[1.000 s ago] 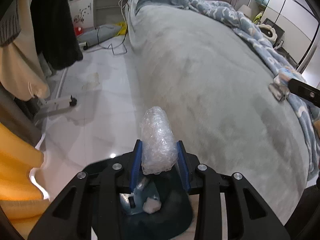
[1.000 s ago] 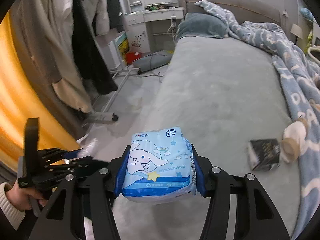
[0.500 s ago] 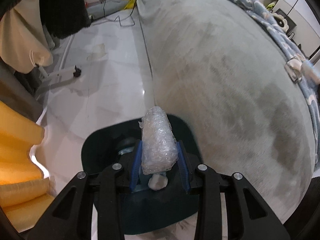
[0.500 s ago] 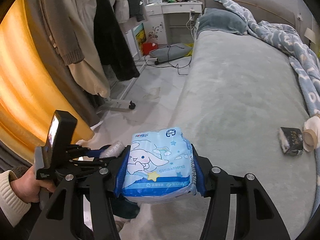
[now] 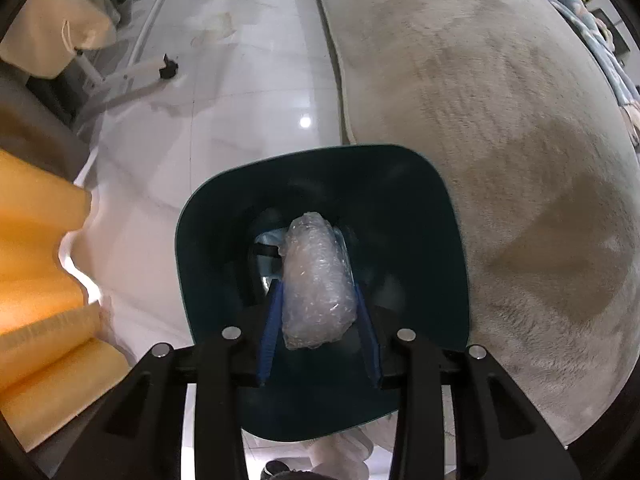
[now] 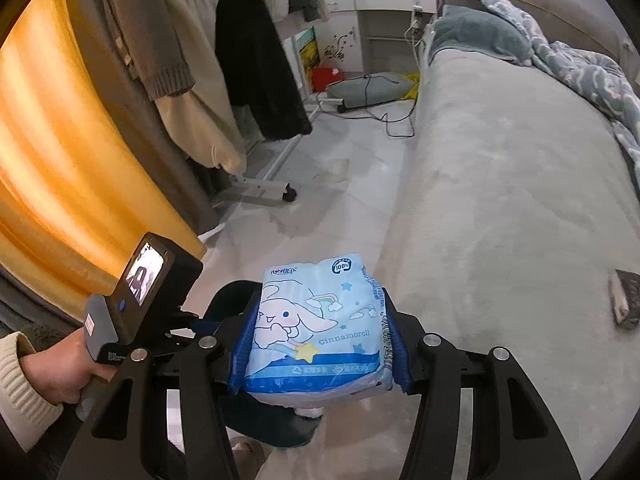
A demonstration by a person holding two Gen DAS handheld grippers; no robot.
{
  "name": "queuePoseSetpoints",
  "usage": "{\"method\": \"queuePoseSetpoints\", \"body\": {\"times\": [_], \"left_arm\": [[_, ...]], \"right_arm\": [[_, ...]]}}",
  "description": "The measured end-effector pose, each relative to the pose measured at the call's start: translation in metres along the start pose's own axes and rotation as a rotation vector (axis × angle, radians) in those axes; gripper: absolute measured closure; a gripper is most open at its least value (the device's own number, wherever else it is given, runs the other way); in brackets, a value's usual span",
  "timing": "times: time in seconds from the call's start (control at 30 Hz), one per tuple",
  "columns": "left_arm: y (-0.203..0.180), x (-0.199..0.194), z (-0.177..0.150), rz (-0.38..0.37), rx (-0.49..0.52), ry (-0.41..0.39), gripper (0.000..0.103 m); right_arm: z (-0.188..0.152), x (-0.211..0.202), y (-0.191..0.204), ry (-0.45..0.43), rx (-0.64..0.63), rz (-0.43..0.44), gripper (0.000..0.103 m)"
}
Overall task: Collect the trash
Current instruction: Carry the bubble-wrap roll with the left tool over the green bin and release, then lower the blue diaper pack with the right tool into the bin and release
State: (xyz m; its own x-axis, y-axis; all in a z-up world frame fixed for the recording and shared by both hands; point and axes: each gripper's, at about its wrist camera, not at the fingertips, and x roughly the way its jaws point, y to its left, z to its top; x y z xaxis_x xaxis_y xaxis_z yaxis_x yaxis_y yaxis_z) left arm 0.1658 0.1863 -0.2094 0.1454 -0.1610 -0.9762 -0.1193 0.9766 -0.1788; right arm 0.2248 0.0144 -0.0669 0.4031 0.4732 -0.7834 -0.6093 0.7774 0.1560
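Note:
My left gripper (image 5: 318, 300) is shut on a wad of clear bubble wrap (image 5: 316, 280) and holds it straight above the open dark teal trash bin (image 5: 400, 184), which has some trash at its bottom. My right gripper (image 6: 318, 340) is shut on a light blue Cinnamoroll tissue pack (image 6: 316, 336), held above the bin's rim (image 6: 224, 298) and beside the bed edge. The left gripper's body with its small screen (image 6: 144, 280) shows at the left of the right wrist view.
A grey bed (image 6: 500, 184) fills the right side, with a blue blanket (image 6: 580, 68) and a small dark box (image 6: 624, 296) on it. An orange curtain (image 6: 52, 168), hanging clothes (image 6: 256, 52) and a wheeled rack base (image 6: 260, 192) line the left. White tiled floor (image 5: 240, 92) lies between.
My left gripper has carried the bubble wrap forward and over the bin, tilting down toward its opening. My right gripper has swung left with the tissue pack toward the bin.

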Motion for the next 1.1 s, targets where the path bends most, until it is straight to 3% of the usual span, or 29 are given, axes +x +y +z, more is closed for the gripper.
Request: {"method": "queuePoseSetpoints", "body": {"times": [0.03,0.07,0.17,0.53,0.7,1.1], "left_arm": [[0.003,0.001,-0.001,-0.002,-0.007,0.005,0.051],[0.004,0.0,-0.001,0.008,-0.01,0.003,0.038],[0.008,-0.003,-0.003,0.024,-0.007,0.0,0.035],[0.039,-0.043,0.0,-0.006,-0.079,-0.112,0.031],[0.046,-0.062,0.004,0.026,-0.083,-0.176,0.031],[0.056,-0.116,0.006,-0.028,-0.06,-0.407,0.032]], "right_arm": [[0.0,0.003,0.002,0.005,-0.004,0.003,0.047],[0.001,0.007,0.005,0.011,-0.009,0.008,0.047],[0.001,0.019,0.009,0.032,-0.012,0.012,0.047],[-0.003,0.07,0.023,0.132,-0.006,0.027,0.047],[-0.009,0.094,0.032,0.19,-0.025,0.025,0.047],[-0.034,0.147,0.057,0.335,-0.109,0.003,0.047]]}}
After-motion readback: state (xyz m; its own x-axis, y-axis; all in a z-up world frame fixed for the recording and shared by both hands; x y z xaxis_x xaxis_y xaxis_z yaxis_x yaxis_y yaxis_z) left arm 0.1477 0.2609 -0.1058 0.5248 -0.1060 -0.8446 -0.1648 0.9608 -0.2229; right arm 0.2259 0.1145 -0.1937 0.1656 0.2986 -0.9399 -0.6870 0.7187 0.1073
